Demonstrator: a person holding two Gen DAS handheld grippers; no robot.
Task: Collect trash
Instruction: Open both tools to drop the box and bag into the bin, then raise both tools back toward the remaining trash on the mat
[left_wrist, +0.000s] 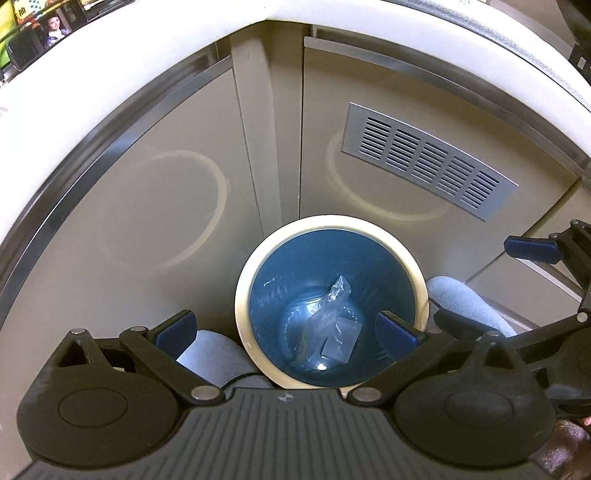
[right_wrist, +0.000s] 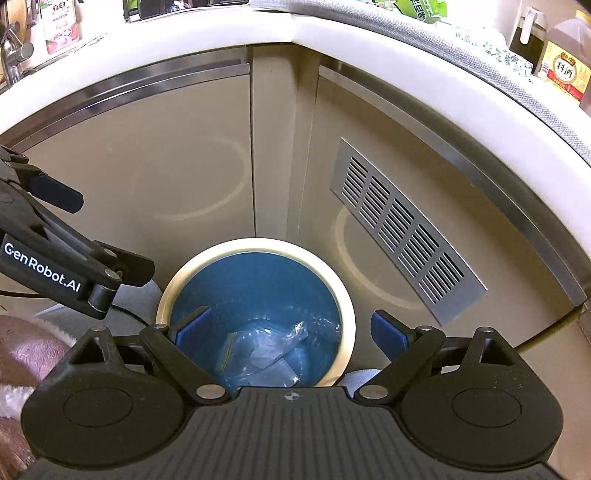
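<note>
Left wrist view: clear plastic trash (left_wrist: 332, 332) in bin (left_wrist: 243, 295), twelve o'clock of both spread, empty tongs (left_wrist: 286, 332).

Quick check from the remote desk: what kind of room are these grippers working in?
Most likely a home kitchen corner: base cabinet doors under a white countertop, a bottle of cooking wine on it, and a trash bin on the floor.

Two matching black handheld grippers, blue pads on every finger.
The left gripper (left_wrist: 284, 332) has a ribbed dark-grey front plate with a small crosshair mark, round black side housings and silver pivot pins; the right gripper (right_wrist: 291, 334) is built the same. White "GenRobot.AI" lettering runs along the left one's side, a thin black cable trails beneath, and light-blue trouser legs (left_wrist: 465, 302) show below.
</note>
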